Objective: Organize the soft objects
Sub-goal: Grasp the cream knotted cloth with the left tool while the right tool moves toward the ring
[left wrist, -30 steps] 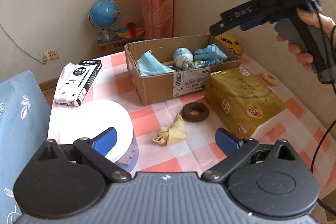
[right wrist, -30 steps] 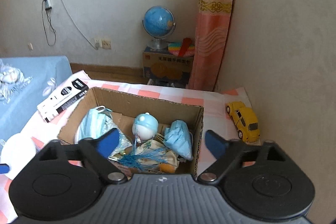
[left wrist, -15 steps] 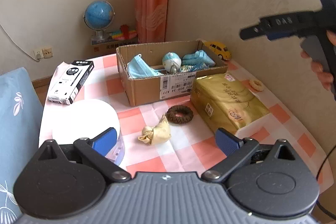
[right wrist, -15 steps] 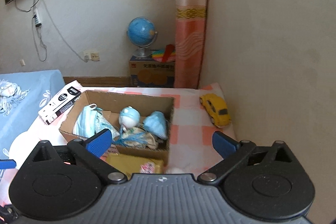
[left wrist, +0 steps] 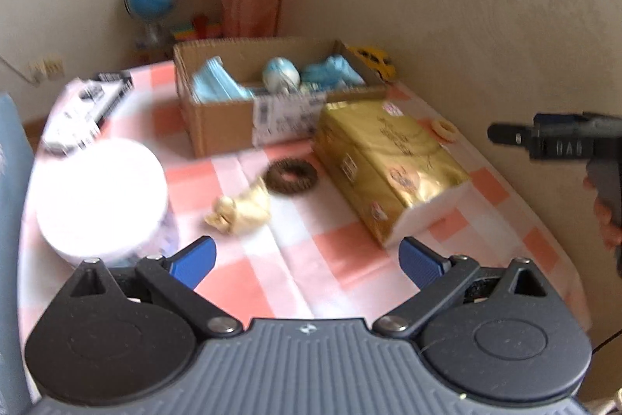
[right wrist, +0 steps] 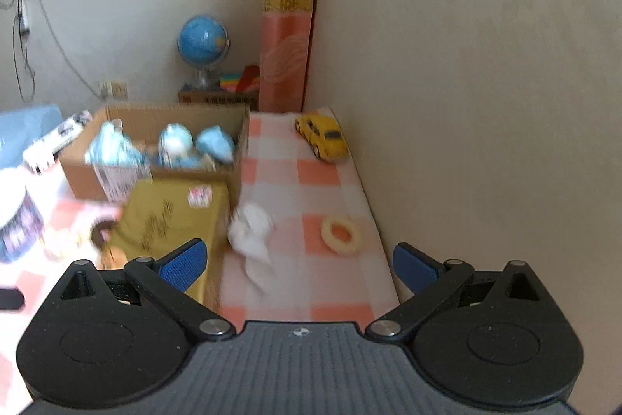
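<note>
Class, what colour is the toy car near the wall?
Yellow; the toy car shows best in the right wrist view.

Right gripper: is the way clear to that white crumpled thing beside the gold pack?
Probably yes. The right gripper is open and empty, the white crumpled thing lies bare on the cloth ahead, and only the gold pack crowds its left side.

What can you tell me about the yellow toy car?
The yellow toy car is small and rounded, looks like shiny plastic, with dark windows and dark wheels. It stands upright on its wheels on the checked tablecloth, in the far corner close to the beige wall, right of the cardboard box. Nothing rests on it.
</note>
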Demonstrator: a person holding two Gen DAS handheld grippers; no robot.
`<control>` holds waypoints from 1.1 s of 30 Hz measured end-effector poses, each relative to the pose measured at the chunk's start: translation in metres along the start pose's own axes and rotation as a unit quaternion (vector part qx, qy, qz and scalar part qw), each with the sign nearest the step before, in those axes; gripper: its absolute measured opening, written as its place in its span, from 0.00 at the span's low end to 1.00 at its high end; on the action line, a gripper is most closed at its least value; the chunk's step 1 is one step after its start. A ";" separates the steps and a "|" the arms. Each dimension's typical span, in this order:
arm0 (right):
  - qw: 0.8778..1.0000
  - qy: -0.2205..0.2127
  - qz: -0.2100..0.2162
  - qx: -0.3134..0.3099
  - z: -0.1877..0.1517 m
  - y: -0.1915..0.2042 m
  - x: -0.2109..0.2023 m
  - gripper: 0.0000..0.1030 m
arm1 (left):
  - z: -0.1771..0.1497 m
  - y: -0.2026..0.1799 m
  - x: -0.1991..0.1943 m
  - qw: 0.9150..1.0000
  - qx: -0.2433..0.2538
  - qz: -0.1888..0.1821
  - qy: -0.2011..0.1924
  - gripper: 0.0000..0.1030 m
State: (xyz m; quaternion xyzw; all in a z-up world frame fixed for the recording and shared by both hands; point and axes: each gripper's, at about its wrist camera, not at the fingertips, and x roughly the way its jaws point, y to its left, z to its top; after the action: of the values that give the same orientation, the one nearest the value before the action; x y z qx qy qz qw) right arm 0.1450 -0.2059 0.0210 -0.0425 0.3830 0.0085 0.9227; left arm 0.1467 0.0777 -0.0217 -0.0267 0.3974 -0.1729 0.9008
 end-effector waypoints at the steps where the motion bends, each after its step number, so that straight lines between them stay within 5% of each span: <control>1: 1.000 0.000 -0.010 -0.008 -0.006 0.001 0.000 1.00 | -0.002 -0.001 0.002 1.000 0.001 0.001 0.000 0.97; 21: 0.998 0.059 0.002 0.002 -0.060 -0.008 0.034 1.00 | 0.023 -0.011 0.056 0.994 0.074 0.081 0.002 0.96; 33: 0.997 0.069 0.020 0.002 -0.070 -0.009 0.043 1.00 | 0.029 -0.019 0.082 0.989 0.116 0.084 0.034 0.89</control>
State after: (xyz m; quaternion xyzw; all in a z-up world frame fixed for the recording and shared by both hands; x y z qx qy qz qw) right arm 0.1267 -0.2210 -0.0579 -0.0337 0.4462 0.0237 0.8940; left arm 0.2130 0.0305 -0.0563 0.1168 0.4060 -0.1424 0.8951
